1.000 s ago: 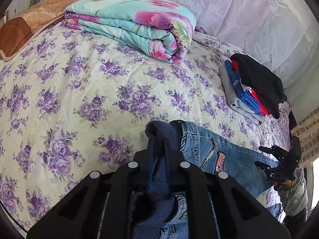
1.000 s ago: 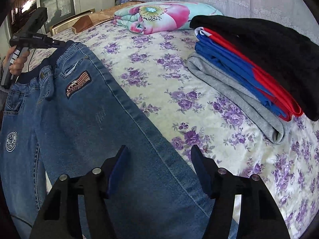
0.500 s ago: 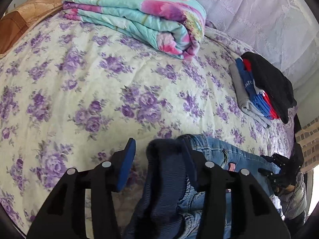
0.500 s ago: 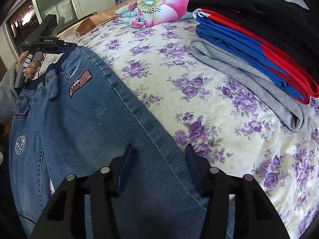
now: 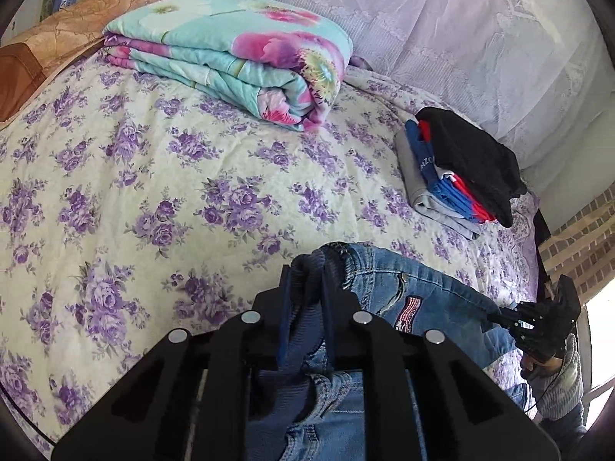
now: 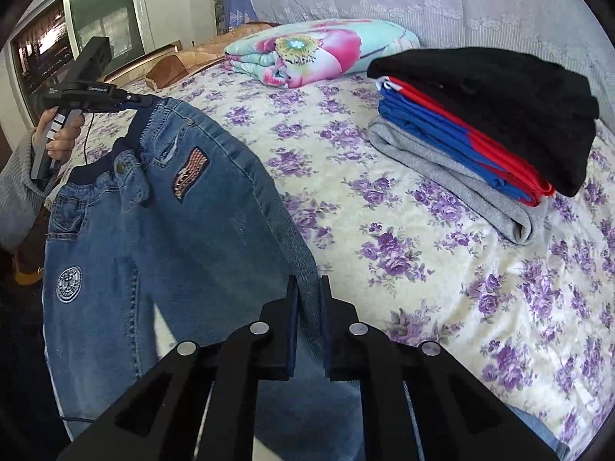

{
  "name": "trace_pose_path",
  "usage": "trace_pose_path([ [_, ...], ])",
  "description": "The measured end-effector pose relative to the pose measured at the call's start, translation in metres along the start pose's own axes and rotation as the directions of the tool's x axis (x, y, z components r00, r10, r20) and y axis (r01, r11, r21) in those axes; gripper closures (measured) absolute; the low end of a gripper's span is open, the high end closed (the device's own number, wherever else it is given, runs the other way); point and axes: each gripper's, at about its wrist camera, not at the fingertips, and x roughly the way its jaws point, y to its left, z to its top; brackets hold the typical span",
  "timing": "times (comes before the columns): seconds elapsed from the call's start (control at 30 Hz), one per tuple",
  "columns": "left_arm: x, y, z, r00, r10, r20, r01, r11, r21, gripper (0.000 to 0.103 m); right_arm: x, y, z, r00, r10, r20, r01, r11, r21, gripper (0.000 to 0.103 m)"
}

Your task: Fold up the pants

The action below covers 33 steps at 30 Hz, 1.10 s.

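At the left of the right wrist view, a person's hand point(image 6: 57, 142) holds the left gripper point(image 6: 148, 100), whose jaws are clamped on the dark ribbed waistband of the blue jeans point(image 6: 153, 238). From there the jeans hang and stretch across the near edge of the bed point(image 6: 442, 269), front side showing, with a flag patch point(image 6: 190, 171) by the pocket and a round badge point(image 6: 69, 284) lower on the other leg. In the middle foreground the right gripper point(image 6: 307, 288) has just been closing its jaws; they now pinch the side seam of the nearer leg, with denim between the pads. Behind, a folded floral blanket point(image 6: 319, 52) lies near the head of the bed. To the right sits a stack of folded clothes point(image 6: 480, 126), grey at the bottom, blue and red between, black on top, well apart from the jeans.
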Motion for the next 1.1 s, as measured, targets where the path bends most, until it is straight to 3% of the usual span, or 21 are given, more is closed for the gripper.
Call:
trace_pose_path([
  [0.27,-0.06,0.013,-0.04,0.992,-0.096,0.081,0.099,0.995,-0.027,0.09,-0.078,0.077,-0.037,0.992,-0.061,0.109,0.065,0.997,-0.036,0.094],
  [0.47,-0.102,0.031,-0.092,0.987,-0.114,0.117,0.119,0.992,-0.043,0.09,-0.115,0.156,-0.083,0.988,-0.085,0.132,0.096,0.992,-0.08,0.094],
  [0.53,-0.113,0.04,-0.109,0.987,-0.087,0.137,0.095,0.994,-0.056,0.098,-0.119,0.183,-0.103,0.99,-0.071,0.118,0.083,0.992,-0.092,0.096],
  [0.67,-0.122,0.07,-0.139,0.986,-0.094,0.135,0.113,0.983,-0.143,0.098,-0.104,0.224,-0.137,0.996,-0.044,0.074,0.052,0.992,-0.115,0.1],
  [0.73,-0.126,0.076,-0.154,0.984,-0.117,0.134,0.139,0.975,-0.171,0.098,-0.095,0.232,-0.148,0.996,-0.053,0.068,0.061,0.991,-0.116,0.1],
  [0.83,-0.133,0.064,-0.169,0.984,-0.126,0.125,0.143,0.98,-0.136,0.097,-0.096,0.232,-0.152,0.994,-0.062,0.09,0.069,0.995,-0.071,0.1],
  [0.97,-0.129,0.048,-0.167,0.986,-0.13,0.104,0.142,0.982,-0.122,0.085,-0.095,0.226,-0.15,0.988,-0.112,0.107,0.118,0.992,-0.051,0.1],
  [1.03,-0.118,0.041,-0.163,0.992,-0.097,0.082,0.106,0.987,-0.124,0.067,-0.094,0.22,-0.149,0.985,-0.13,0.112,0.135,0.99,-0.034,0.099],
  [1.1,-0.102,0.039,-0.159,0.998,-0.052,0.044,0.057,0.988,-0.141,0.066,-0.094,0.215,-0.151,0.984,-0.135,0.117,0.137,0.99,-0.012,0.099],
])
